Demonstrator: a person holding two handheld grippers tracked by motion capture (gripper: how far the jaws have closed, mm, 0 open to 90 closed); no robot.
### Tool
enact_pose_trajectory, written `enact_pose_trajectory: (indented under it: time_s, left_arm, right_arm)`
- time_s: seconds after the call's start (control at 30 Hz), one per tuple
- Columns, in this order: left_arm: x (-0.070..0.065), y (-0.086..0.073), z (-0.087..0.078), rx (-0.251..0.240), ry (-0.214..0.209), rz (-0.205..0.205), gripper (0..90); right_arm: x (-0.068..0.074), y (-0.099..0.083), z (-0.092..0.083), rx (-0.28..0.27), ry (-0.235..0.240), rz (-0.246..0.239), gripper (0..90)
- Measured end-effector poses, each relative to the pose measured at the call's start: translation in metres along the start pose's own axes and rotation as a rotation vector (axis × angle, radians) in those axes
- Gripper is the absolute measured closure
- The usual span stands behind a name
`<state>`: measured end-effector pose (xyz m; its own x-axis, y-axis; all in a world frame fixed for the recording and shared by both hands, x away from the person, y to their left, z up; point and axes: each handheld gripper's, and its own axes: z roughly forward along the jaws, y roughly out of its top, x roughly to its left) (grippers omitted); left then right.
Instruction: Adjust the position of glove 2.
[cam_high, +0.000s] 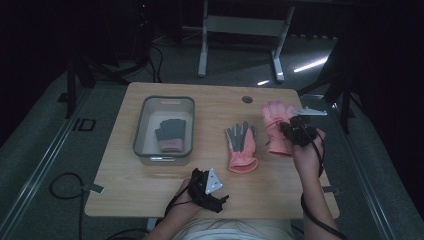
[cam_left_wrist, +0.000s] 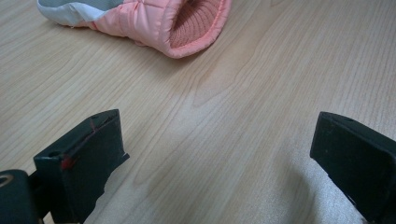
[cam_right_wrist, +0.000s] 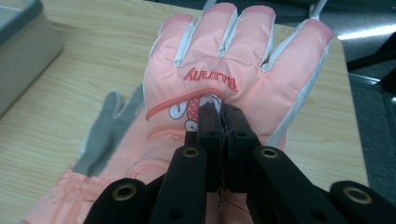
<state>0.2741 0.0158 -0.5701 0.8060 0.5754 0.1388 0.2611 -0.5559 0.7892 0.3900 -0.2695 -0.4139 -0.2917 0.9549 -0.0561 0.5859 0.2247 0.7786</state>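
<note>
A pink padded glove (cam_right_wrist: 233, 60) with red lettering on its back hangs lifted over the table's right side (cam_high: 276, 125). My right gripper (cam_right_wrist: 223, 112) is shut on the fabric at the back of that glove (cam_high: 288, 129). A second pink glove (cam_high: 241, 147) lies palm up, grey side showing, at mid-table; its grey fingers (cam_right_wrist: 108, 122) peek out beneath the lifted one. Its knitted cuff (cam_left_wrist: 191, 23) lies ahead of my left gripper (cam_left_wrist: 215, 158), which rests open near the front edge (cam_high: 211, 189) with nothing between its jaws.
A clear plastic bin (cam_high: 186, 125) at the table's left holds a grey glove with a pink cuff (cam_high: 170, 136); its corner (cam_right_wrist: 21, 44) is close by. The wooden table (cam_high: 150, 185) has a round cable hole (cam_high: 247, 99) at the back.
</note>
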Motion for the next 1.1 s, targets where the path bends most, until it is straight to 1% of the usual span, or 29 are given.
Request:
enact_pose_trajectory:
  time_s: [0.03, 0.17, 0.3, 0.4, 0.5, 0.63, 0.7, 0.77, 0.8, 0.87, 0.9, 1.0, 1.1]
  left_arm:
    - [0.000, 0.000, 0.000, -0.002, 0.001, -0.001, 2.4]
    - [0.000, 0.000, 0.000, -0.005, 0.003, -0.006, 2.4]
    - [0.000, 0.000, 0.000, -0.003, 0.001, -0.004, 2.4]
    - [0.000, 0.000, 0.000, -0.001, 0.001, -0.001, 2.4]
    - [0.000, 0.000, 0.000, -0.002, -0.001, 0.000, 2.4]
    - [-0.001, 0.000, 0.000, -0.004, -0.004, 0.001, 2.4]
    - [-0.001, 0.000, 0.000, -0.006, -0.005, 0.001, 2.3]
    - [-0.001, 0.000, 0.000, -0.007, -0.007, 0.001, 2.3]
    - [-0.001, 0.000, 0.000, -0.007, -0.007, 0.001, 2.3]
    - [0.000, -0.001, 0.000, -0.007, -0.008, -0.002, 2.3]
    - [0.000, -0.001, 0.000, -0.008, -0.009, -0.002, 2.3]
    - [0.000, -0.001, -0.001, -0.009, -0.009, -0.003, 2.3]
    - [0.000, -0.001, -0.001, -0.008, -0.008, -0.004, 2.3]
  right_arm:
    - [0.000, 0.000, 0.000, 0.000, 0.000, 0.000, 87.3]
    - [0.013, 0.008, 0.000, -0.009, 0.021, -0.007, 87.3]
    - [0.029, 0.017, 0.001, -0.019, 0.038, -0.022, 87.3]
    - [0.040, 0.020, 0.000, -0.033, 0.022, -0.031, 87.3]
    - [0.053, 0.022, 0.003, -0.034, 0.027, -0.037, 87.2]
    - [0.069, 0.021, 0.010, -0.024, 0.054, -0.031, 87.2]
    - [0.080, 0.019, 0.014, -0.015, 0.080, -0.042, 87.2]
    - [0.088, 0.017, 0.017, -0.002, 0.091, -0.058, 87.1]
    - [0.088, 0.017, 0.017, -0.002, 0.091, -0.058, 87.1]
    - [0.094, 0.013, 0.020, 0.010, 0.097, -0.055, 87.2]
    - [0.094, 0.011, 0.022, 0.015, 0.095, -0.050, 87.2]
    - [0.095, 0.004, 0.026, 0.031, 0.080, -0.038, 87.2]
    - [0.094, -0.004, 0.034, 0.059, 0.066, -0.027, 87.2]
